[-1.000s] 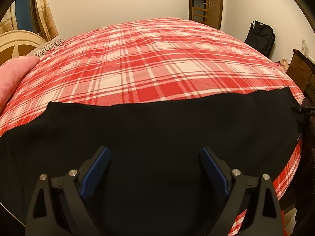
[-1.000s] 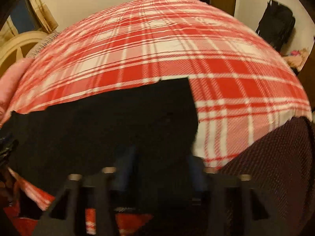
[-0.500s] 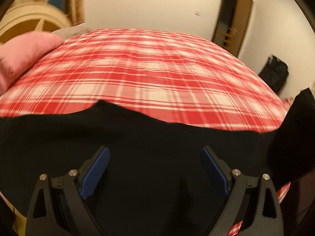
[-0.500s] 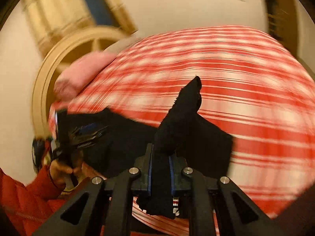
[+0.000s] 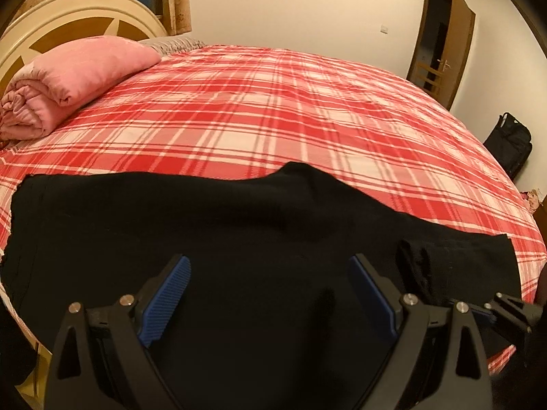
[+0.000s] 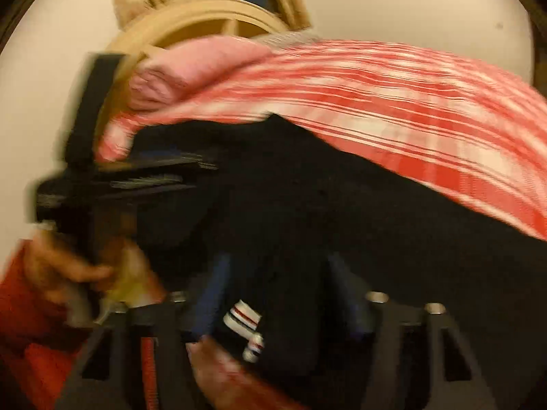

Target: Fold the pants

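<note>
The black pants (image 5: 239, 225) lie spread along the near edge of the bed, with a raised hump in their far edge. My left gripper (image 5: 270, 294) is open, blue pads wide apart, hovering over the pants and holding nothing. The right gripper (image 5: 506, 311) shows at the right edge of the left wrist view, beside a bunched pant end (image 5: 417, 266). In the blurred right wrist view the pants (image 6: 342, 212) fill the middle and my right gripper (image 6: 277, 290) has its fingers apart over them. A striped tag (image 6: 244, 319) shows between its fingers. The left gripper (image 6: 112, 177) is at the left there.
The bed has a red and white plaid sheet (image 5: 273, 109). A folded pink blanket (image 5: 75, 75) lies at the far left by the headboard (image 5: 85, 17). A black bag (image 5: 509, 143) stands by the right wall, near an open door (image 5: 444, 44).
My right gripper carried the pant end leftward across the pants, then opened and let it go. The left gripper's view swung left toward the headboard. The pants now lie bunched at the right.
</note>
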Demonstrator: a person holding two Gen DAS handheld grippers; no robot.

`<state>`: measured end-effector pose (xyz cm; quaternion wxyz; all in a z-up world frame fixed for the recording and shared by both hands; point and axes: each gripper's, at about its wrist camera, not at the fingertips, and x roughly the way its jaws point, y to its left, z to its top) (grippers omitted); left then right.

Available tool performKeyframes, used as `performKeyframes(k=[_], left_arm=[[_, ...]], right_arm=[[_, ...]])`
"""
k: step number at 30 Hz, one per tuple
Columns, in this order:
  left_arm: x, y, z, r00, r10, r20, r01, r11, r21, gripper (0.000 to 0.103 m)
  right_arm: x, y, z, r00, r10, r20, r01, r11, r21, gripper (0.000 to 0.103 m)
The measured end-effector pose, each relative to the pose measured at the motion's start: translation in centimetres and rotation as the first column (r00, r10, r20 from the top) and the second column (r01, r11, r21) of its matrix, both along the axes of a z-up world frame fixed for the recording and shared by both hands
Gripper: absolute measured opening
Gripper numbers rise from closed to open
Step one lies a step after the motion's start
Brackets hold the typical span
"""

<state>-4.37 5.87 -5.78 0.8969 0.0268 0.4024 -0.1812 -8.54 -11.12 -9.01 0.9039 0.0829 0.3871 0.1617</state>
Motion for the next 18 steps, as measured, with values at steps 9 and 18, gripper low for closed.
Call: performKeyframes(k=[9, 18], left_arm=[[-0.5, -1.9, 0.3, 0.996, -0.092, 0.017, 0.092, 0.996, 0.001, 0.096], [-2.9, -6.0, 0.9, 0.948, -0.318, -0.012, 0.316, 0.945, -0.080, 0.095]], right_arm=[[-1.9, -7.7, 2.8, 0.960, -0.267, 0.080, 0.271, 0.962, -0.036, 0.016], [-3.5, -10.7, 1.2, 0.929, -0.370, 0.027, 0.369, 0.929, 0.028, 0.016]])
